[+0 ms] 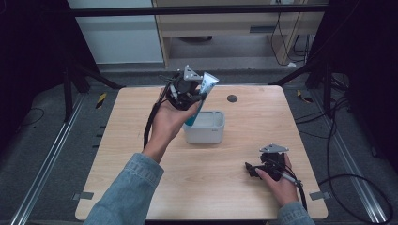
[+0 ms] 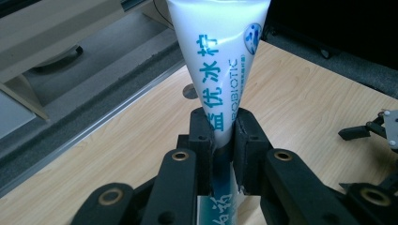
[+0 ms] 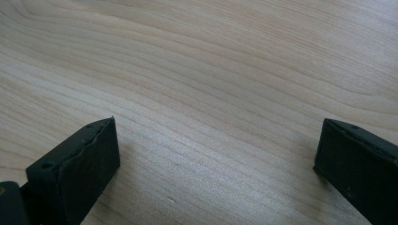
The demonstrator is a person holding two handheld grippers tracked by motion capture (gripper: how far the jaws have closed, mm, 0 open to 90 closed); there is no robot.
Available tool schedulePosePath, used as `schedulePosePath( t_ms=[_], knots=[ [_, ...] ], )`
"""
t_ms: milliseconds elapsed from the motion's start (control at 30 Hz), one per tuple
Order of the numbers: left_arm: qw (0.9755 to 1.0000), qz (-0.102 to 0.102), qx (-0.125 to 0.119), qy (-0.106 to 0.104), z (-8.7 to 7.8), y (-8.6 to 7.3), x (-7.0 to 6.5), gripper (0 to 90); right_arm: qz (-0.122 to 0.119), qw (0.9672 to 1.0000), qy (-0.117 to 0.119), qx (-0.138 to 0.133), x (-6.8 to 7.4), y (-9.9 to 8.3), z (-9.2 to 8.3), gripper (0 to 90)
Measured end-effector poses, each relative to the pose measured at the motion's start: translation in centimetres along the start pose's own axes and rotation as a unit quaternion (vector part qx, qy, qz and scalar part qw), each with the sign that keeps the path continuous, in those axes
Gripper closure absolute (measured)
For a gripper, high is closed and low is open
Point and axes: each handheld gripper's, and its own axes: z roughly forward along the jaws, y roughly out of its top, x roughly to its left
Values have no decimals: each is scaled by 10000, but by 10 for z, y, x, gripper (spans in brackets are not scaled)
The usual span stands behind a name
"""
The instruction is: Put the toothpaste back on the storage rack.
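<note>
While the left gripper (image 1: 199, 93) clamps its fingers (image 2: 202, 140) tight on a white and teal plastic toothpaste tube (image 2: 218, 61), the tube hangs tilted above the white rectangular plastic container (image 1: 206, 127) on the pale wooden desk (image 1: 244, 183). Fingers of the right gripper (image 3: 216, 154) stand wide apart, holding nothing, low over the desk.

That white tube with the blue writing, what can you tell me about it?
The tube looks like soft, glossy plastic, white with teal characters printed along it and a small round blue emblem near its wide, flat end. It narrows toward the teal lower part. The left gripper has it pinched between its black fingers, which touch it on both sides. In the high view it is held up tilted, its lower end above the white bin on the wooden table.
</note>
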Motion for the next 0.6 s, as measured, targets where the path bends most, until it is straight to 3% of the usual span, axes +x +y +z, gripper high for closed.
schedulePosePath(
  t_ms=[367,600],
  knots=[
    [9998,-174,-106,85,20,3,8,791,6,10000,1,8,0,0,0,6],
    [9991,-254,-314,147,29,7,9,791,-8,10000,-1,6,0,0,0,6]
  ],
)
